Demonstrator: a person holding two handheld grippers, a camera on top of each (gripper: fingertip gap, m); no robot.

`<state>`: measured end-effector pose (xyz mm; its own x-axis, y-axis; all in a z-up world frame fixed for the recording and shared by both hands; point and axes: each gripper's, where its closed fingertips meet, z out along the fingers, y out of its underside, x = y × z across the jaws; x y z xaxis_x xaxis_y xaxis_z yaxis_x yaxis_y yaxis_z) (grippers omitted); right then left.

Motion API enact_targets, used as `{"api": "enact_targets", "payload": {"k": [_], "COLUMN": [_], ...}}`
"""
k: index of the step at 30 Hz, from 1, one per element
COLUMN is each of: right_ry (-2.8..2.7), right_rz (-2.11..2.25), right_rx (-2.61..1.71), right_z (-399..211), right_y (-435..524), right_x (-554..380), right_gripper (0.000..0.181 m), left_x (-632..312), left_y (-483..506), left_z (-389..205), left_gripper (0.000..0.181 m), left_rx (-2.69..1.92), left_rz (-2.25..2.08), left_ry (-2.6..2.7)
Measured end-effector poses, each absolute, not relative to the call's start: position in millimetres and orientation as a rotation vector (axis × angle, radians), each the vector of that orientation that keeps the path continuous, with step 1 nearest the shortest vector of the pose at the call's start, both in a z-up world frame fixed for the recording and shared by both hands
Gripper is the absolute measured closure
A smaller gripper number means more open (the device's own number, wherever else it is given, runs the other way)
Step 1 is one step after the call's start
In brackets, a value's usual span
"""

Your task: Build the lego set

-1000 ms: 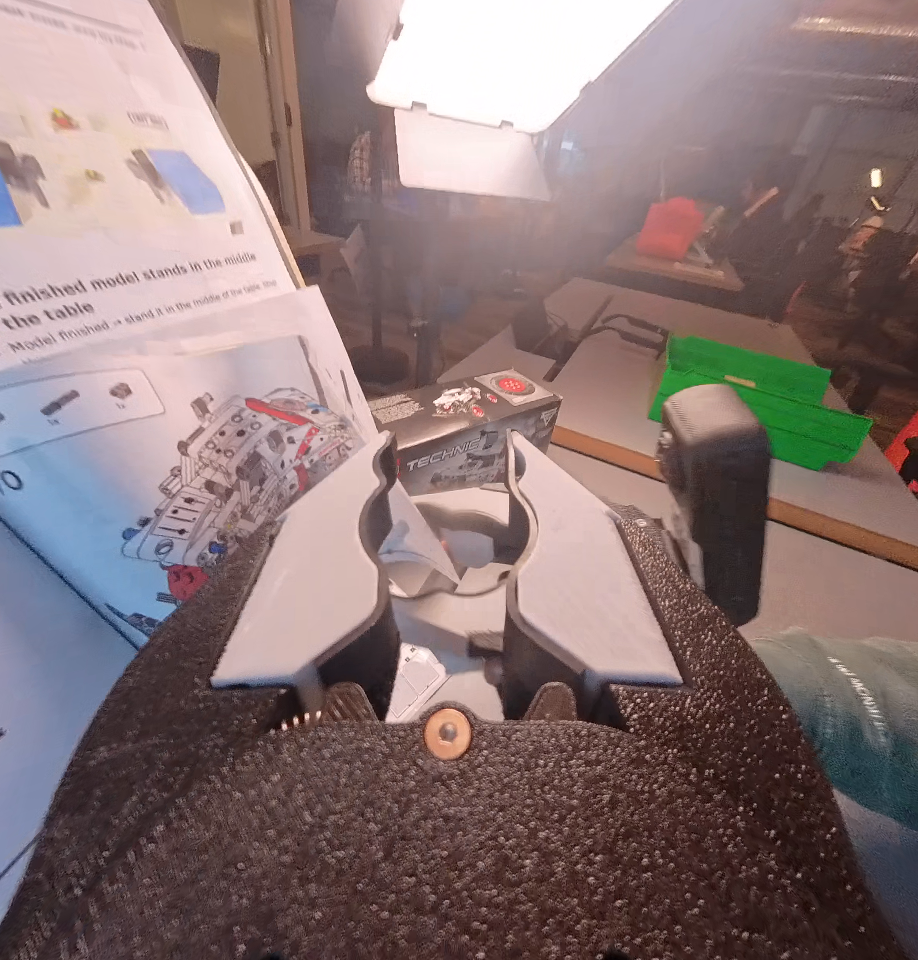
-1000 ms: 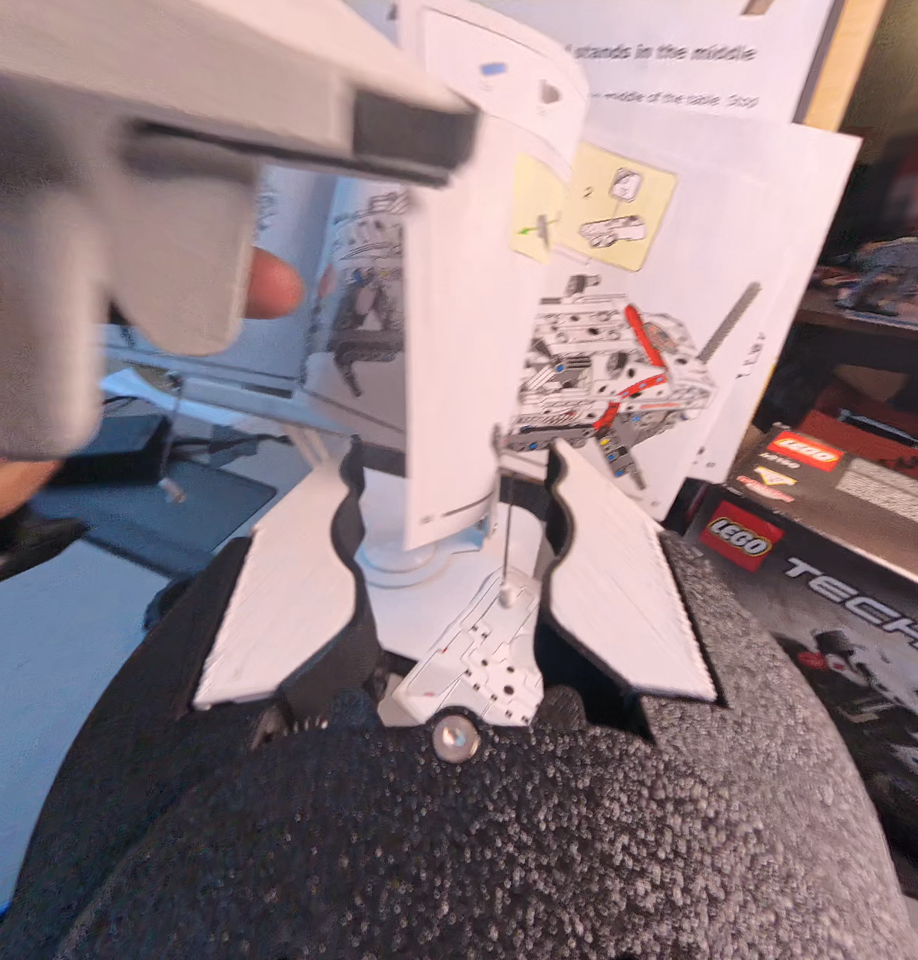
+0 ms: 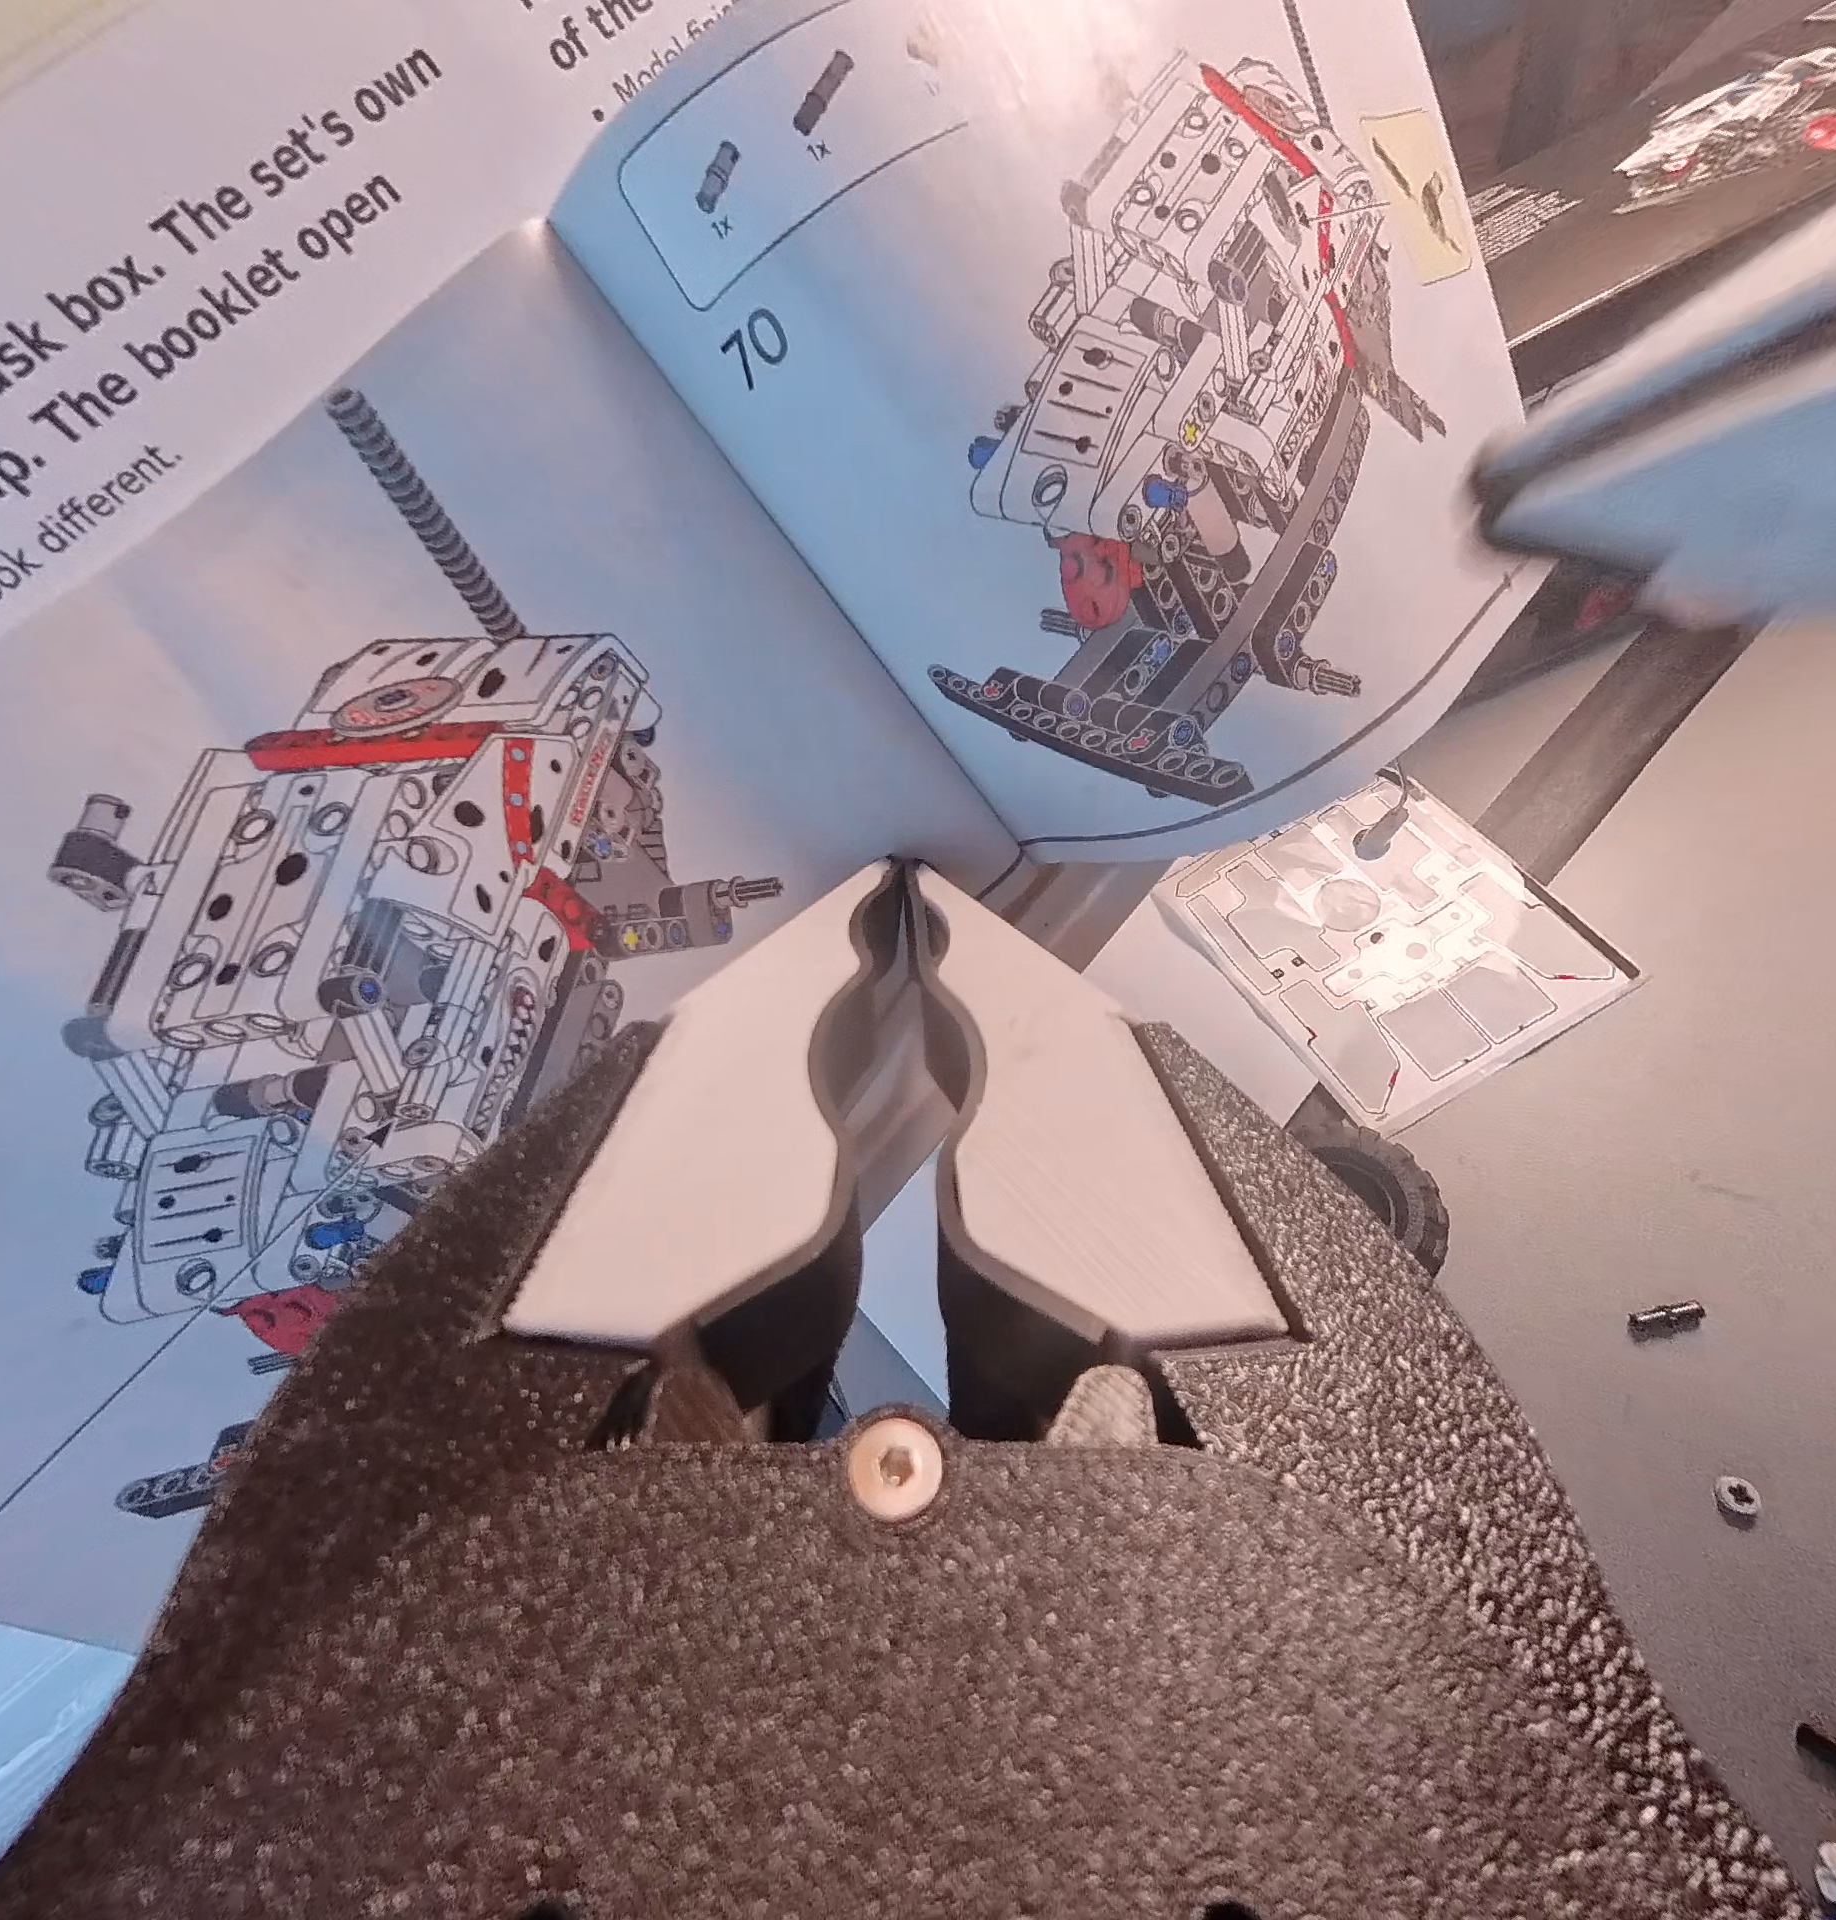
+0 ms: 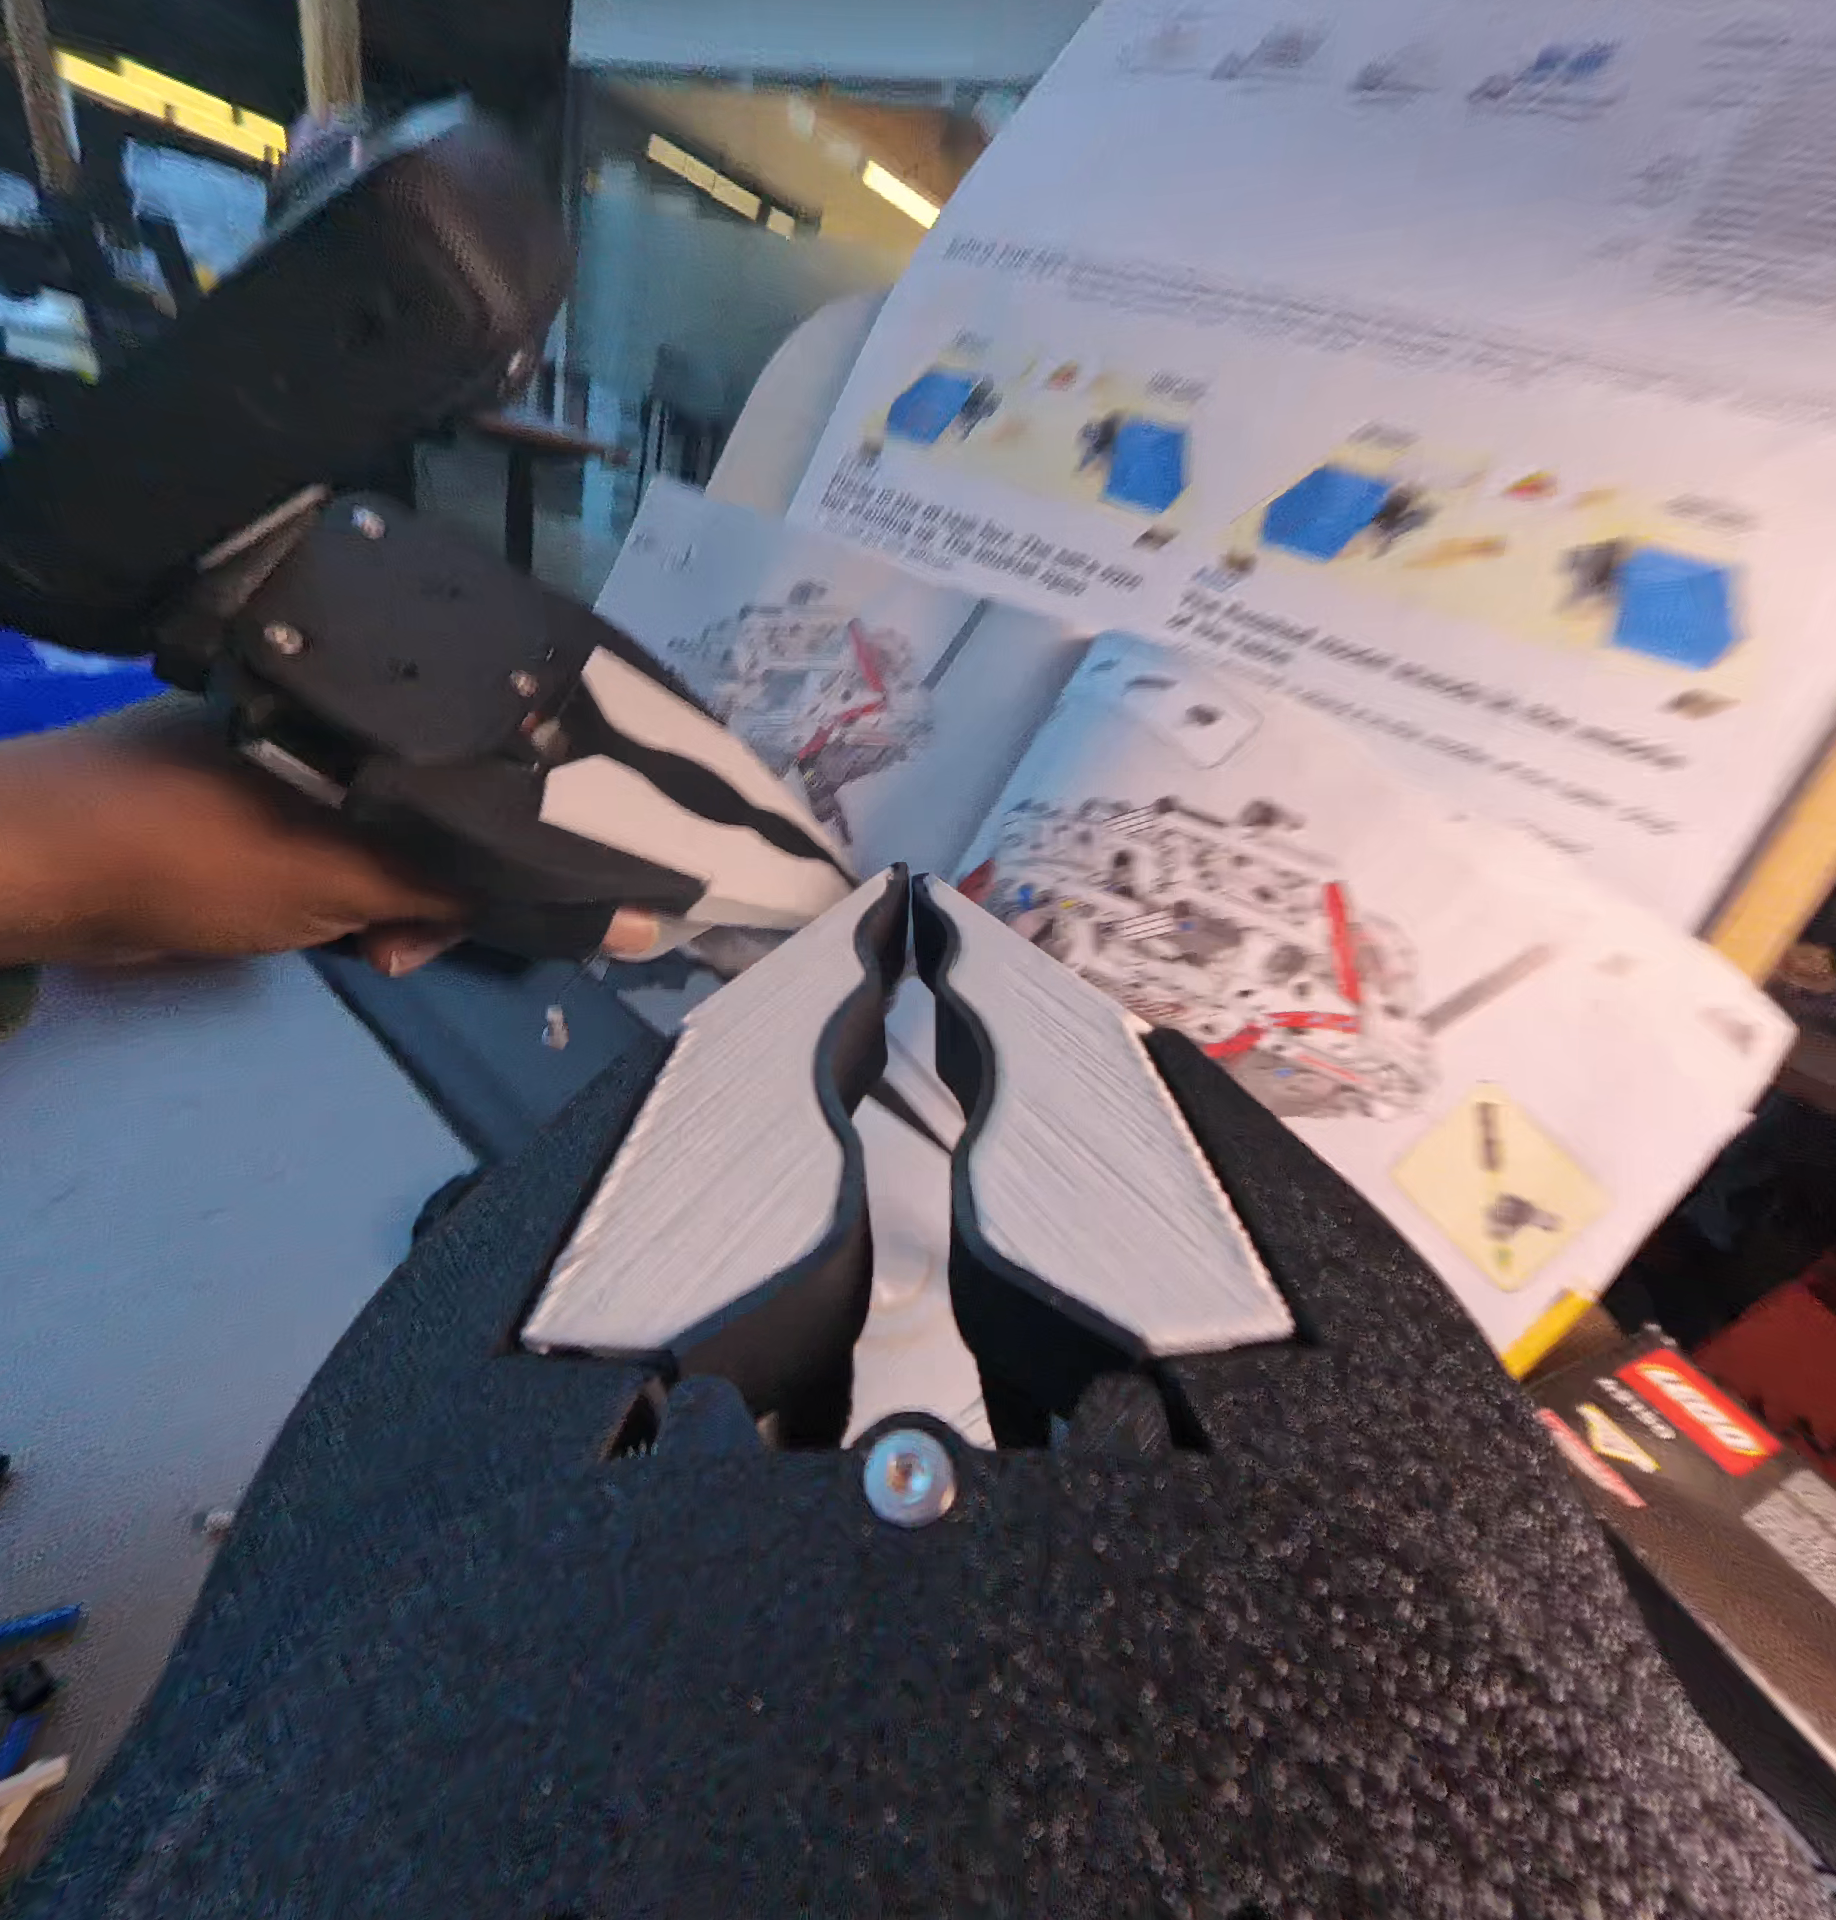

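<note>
The left tool (image 3: 906, 873) has its two grey fingers (image 3: 748, 1101) pressed together at the tips, right at the bottom of the booklet's fold. I cannot tell if a page edge is caught between them. The instruction booklet (image 3: 540, 540) stands open and leans back against a bigger printed sheet (image 3: 166, 208). Its fold runs from the top down to the tool tips. The left page shows a white, red and grey model with a long ribbed rod pointing up. The right page (image 3: 1153, 468) curves outward and shows the same model from another side.

To the right on the grey bench (image 3: 1672, 1143) lies a sticker sheet (image 3: 1392, 956), flat, just beside the booklet. A black tyre (image 3: 1397, 1195) peeks out next to the tool. A small black pin (image 3: 1667, 1320) lies on its side farther right, with tiny grey round bits (image 3: 1737, 1496) near it.

The right tool (image 4: 909, 883) is also pressed together at the tips, close to the booklet (image 4: 1257, 935). It is too blurry to tell if it pinches paper. The left tool (image 4: 685, 821) shows there too, held in a person's hand (image 4: 218, 862). The set's box (image 4: 1724, 1496) lies at the right, below the booklet; nothing shows of its inside. Loose blue and white bits (image 4: 10, 1704) lie on the bench at the lower left
</note>
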<state>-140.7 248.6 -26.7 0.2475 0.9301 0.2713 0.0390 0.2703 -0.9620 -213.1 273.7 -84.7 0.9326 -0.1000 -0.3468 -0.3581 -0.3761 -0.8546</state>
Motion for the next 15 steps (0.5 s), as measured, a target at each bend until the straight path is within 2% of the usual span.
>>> {"api": "enact_targets", "payload": {"k": [5,15], "right_ry": [-1.110,-1.050], "right_rz": [0.569,0.769], "right_rx": [-1.412,-1.541], "right_z": [-78,-92], "right_y": [315,335], "right_x": [-159,-134], "right_gripper": [0.180,0.181], "left_x": [-224,-233], "left_y": [265,254], "left_z": [-85,-86], "left_gripper": [0.181,0.181], "left_rx": [-1.983,-2.002], "left_rz": [0.322,0.266], "left_ry": [0.302,0.284]}}
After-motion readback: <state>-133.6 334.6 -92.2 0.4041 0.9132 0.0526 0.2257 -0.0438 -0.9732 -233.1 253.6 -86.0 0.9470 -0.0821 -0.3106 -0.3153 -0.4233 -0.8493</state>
